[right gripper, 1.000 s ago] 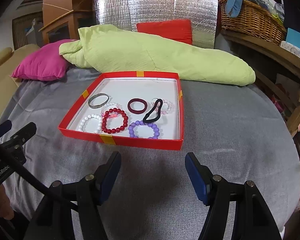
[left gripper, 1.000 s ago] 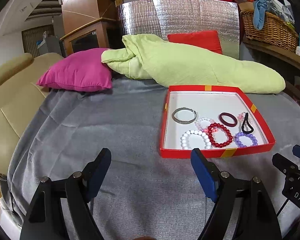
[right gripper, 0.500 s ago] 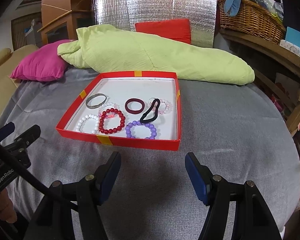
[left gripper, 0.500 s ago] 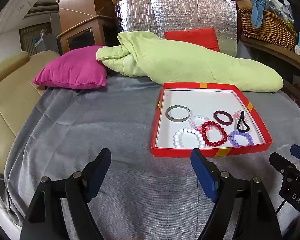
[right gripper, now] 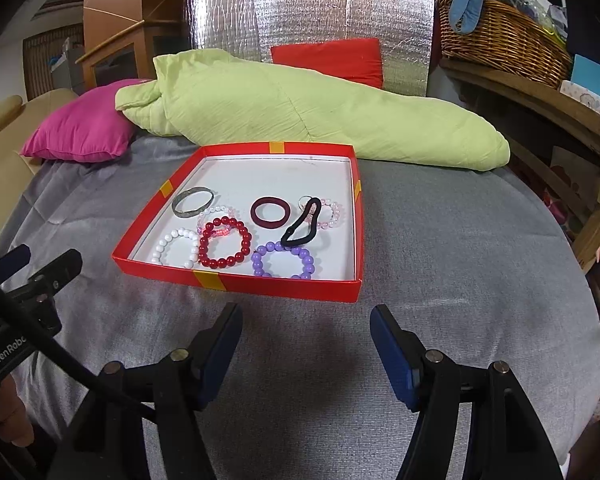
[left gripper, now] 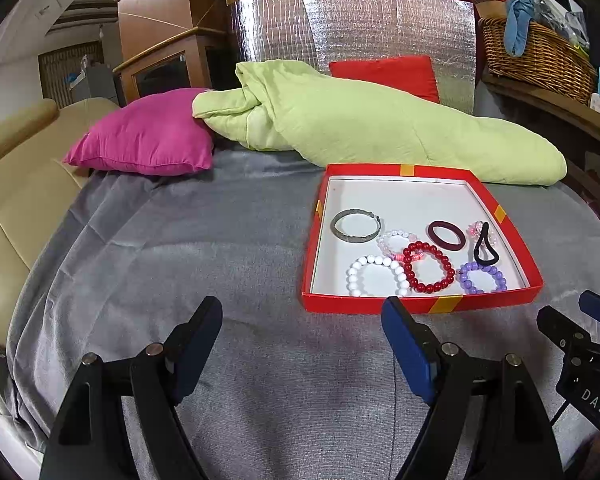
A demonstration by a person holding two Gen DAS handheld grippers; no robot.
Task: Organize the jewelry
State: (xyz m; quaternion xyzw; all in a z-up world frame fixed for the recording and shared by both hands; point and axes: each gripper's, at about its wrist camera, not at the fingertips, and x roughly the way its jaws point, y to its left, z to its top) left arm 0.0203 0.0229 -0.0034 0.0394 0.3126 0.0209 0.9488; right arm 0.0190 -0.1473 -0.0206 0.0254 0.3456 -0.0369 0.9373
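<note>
Two tools hang side by side over a grey-covered bed (right gripper: 440, 240), both short of the red box (right gripper: 236, 282) that holds all the jewelry. Neither touches anything.

Left tool (left gripper: 302, 334): fingers spread wide, nothing between them. Right tool (right gripper: 306, 330): fingers also spread, empty, a little narrower by the look of it.

Box sits ahead of both, flat on the cover, open side up. From the left tool it lies ahead and off to the right; that tool's right finger lines up with the box's near wall, the left finger points at bare cover. From the right tool the box lies ahead and slightly left, its near wall just beyond the fingertips. Judgement: right hand is better centred on the box, so it seems the likelier one to reach in.

Contents, near row first: white beads (right gripper: 176, 247), red beads (right gripper: 225, 242), purple beads (right gripper: 283, 265). Red overlaps a pale pink strand (right gripper: 214, 216) behind it. Farther row: grey bangle (right gripper: 193, 202), maroon ring (right gripper: 270, 211), black hair tie (right gripper: 301, 227).

The hair tie is the only long thing: a stretched loop running from near-left to far-right, lying across a second pink strand (right gripper: 328, 212). Purple beads lie nearest the right tool.
</note>
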